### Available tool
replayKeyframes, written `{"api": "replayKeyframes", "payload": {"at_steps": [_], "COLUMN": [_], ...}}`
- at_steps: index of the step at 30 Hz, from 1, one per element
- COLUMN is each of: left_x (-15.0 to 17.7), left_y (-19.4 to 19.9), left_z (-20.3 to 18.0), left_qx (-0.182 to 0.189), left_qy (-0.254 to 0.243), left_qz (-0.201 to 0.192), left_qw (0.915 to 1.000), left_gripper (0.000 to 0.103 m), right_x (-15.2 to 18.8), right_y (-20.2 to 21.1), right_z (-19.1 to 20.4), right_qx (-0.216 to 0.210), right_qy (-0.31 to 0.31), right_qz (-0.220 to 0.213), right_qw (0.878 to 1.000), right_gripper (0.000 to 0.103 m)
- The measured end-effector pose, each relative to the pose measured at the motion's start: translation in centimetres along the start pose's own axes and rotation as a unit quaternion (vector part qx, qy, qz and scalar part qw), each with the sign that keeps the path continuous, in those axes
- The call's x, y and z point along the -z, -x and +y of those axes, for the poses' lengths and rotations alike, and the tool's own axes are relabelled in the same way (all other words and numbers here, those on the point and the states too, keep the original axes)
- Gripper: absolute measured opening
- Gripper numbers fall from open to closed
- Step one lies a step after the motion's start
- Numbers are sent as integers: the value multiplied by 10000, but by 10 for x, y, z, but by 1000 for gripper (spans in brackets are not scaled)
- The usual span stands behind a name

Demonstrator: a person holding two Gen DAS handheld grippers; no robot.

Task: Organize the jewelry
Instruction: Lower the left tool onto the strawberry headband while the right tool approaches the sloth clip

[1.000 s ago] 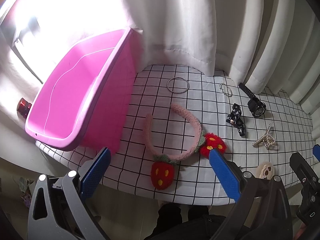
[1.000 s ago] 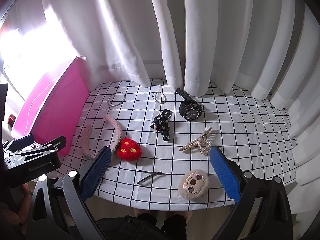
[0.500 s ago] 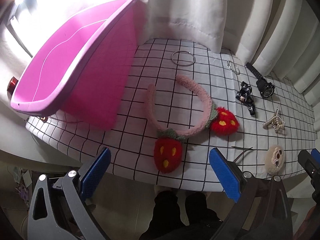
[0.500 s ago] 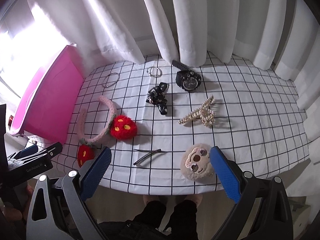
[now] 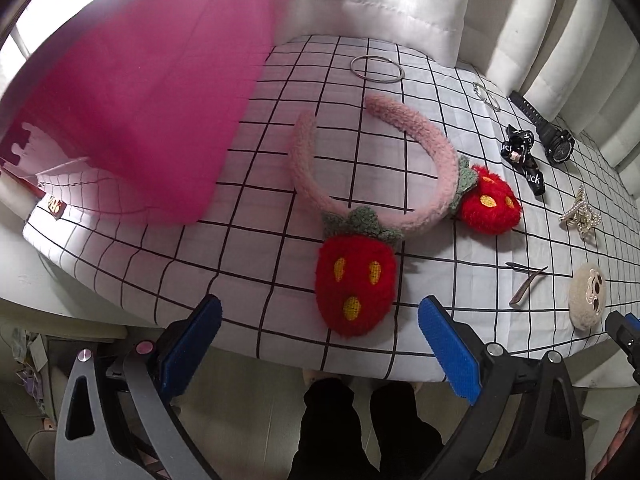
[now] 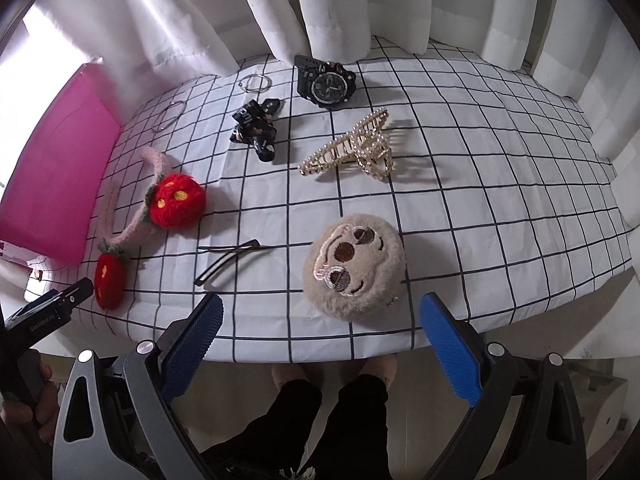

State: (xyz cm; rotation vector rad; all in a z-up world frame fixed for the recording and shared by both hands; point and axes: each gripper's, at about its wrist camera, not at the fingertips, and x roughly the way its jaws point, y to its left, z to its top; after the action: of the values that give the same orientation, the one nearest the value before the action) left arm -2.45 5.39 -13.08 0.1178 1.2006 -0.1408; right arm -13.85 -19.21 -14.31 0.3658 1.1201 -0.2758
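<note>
Both of our grippers hang wide open and empty at the tabletop edge, left gripper facing the strawberry headband, right gripper facing the plush clip, probably ready to lift each into the pink bin.

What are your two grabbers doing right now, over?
Left hand-held gripper open, facing strawberry headband. Right hand-held gripper open, facing plush clip. Nothing picked up, path clear.

A white cloth with a black grid covers the table in front of me. White curtains hang behind it, touching its far edge. Below the near edge I see my legs in black trousers and the pale floor.
</note>
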Motion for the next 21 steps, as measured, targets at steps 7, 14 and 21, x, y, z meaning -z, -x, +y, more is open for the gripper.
{"api": "replayKeyframes", "payload": {"at_steps": [7,14,21], "left_x": [1,-2,-6], "left_y": [-22,-38,-56], "left_z": [-3,-10,-15], "left_qx": [66,129,100], "left_qy": [-28,-78,-132], "left_qz": [13,6,76], "left_qw": [10000,9999,9998], "left_gripper": [97,97,97], "right_x": [0,-8,-12], "right_y": [-32,-52,-61], "right_z": [-12,-18,-19], "right_qx": [188,262,383], "right_qy": [-43,-163,-155], "right_qz": [75,97,32], "right_qw": [9998,9995,9991], "right_gripper": [94,94,94]}}
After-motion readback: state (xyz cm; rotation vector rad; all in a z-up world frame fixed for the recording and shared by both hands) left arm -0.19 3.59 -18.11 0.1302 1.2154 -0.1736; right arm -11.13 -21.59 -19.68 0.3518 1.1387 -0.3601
